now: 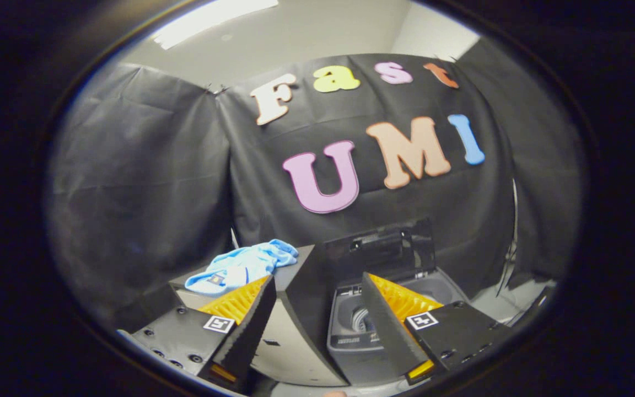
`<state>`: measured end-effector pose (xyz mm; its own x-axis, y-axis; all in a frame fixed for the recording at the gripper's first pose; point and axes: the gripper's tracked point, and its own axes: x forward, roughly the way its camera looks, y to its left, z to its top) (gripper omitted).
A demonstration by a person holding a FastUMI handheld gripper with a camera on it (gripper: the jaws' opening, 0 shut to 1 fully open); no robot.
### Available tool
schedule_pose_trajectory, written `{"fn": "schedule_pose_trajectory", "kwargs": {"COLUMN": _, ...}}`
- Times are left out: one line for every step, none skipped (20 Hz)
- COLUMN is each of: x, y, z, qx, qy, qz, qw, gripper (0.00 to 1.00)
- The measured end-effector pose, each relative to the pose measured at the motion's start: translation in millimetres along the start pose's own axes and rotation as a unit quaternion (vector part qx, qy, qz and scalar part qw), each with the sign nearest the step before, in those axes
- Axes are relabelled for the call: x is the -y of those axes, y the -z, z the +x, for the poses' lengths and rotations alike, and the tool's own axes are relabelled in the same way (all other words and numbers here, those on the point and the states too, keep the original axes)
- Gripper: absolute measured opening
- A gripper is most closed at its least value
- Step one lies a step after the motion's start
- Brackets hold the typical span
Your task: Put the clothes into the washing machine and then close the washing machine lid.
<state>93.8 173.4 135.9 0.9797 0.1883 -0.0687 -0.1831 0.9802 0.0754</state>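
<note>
Light-blue clothes point(243, 267) lie heaped on the counter point(290, 270) beside the washing machine point(375, 320), its lid point(381, 248) raised, beyond the wide-open, empty claw point(317, 286).

Light comes from above: a ceiling panel point(215, 21) glows so hard it burns out to plain white, and the pale ceiling around it is evenly lit. Below that the booth is dim. The black cloth wall point(146, 182) soaks up most of the light, showing only a soft sheen along its creases. The blue clothes point(243, 268) catch enough to look bright and clean. The open washing machine point(364, 322) sits in shade, its drum dark inside. The fisheye bends straight lines near the rim, where things smear and darken. The gripper point(317, 295), fingers spread apart, looks slightly soft up close.
</note>
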Motion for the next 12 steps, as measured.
{"fn": "schedule_pose_trajectory", "kwargs": {"x": -15, "y": -6, "z": 14, "qx": -0.009, "qy": -0.009, "qz": -0.009, "qw": 1.000, "gripper": 0.97}}
{"fn": "schedule_pose_trajectory", "kwargs": {"x": -30, "y": -9, "z": 30, "qx": -0.020, "qy": -0.017, "qz": -0.014, "qw": 1.000, "gripper": 0.97}}
{"fn": "schedule_pose_trajectory", "kwargs": {"x": -46, "y": -11, "z": 45, "qx": -0.028, "qy": -0.026, "qz": -0.018, "qw": 0.999, "gripper": 0.97}}
{"fn": "schedule_pose_trajectory", "kwargs": {"x": -64, "y": -16, "z": 64, "qx": -0.030, "qy": -0.041, "qz": -0.027, "qw": 0.998, "gripper": 0.97}}
{"fn": "schedule_pose_trajectory", "kwargs": {"x": -79, "y": -15, "z": 83, "qx": -0.036, "qy": -0.048, "qz": -0.037, "qw": 0.998, "gripper": 0.97}}
{"fn": "schedule_pose_trajectory", "kwargs": {"x": -94, "y": -11, "z": 102, "qx": -0.047, "qy": -0.057, "qz": -0.045, "qw": 0.996, "gripper": 0.97}}
{"fn": "schedule_pose_trajectory", "kwargs": {"x": -112, "y": -4, "z": 119, "qx": -0.069, "qy": -0.070, "qz": -0.048, "qw": 0.994, "gripper": 0.97}}
{"fn": "schedule_pose_trajectory", "kwargs": {"x": -131, "y": 7, "z": 137, "qx": -0.090, "qy": -0.082, "qz": -0.051, "qw": 0.991, "gripper": 0.97}}
{"fn": "schedule_pose_trajectory", "kwargs": {"x": -147, "y": 16, "z": 155, "qx": -0.114, "qy": -0.088, "qz": -0.055, "qw": 0.988, "gripper": 0.97}}
{"fn": "schedule_pose_trajectory", "kwargs": {"x": -163, "y": 26, "z": 170, "qx": -0.133, "qy": -0.097, "qz": -0.064, "qw": 0.984, "gripper": 0.97}}
{"fn": "schedule_pose_trajectory", "kwargs": {"x": -176, "y": 32, "z": 188, "qx": -0.148, "qy": -0.102, "qz": -0.079, "qw": 0.981, "gripper": 0.97}}
{"fn": "schedule_pose_trajectory", "kwargs": {"x": -187, "y": 41, "z": 206, "qx": -0.164, "qy": -0.104, "qz": -0.095, "qw": 0.976, "gripper": 0.97}}
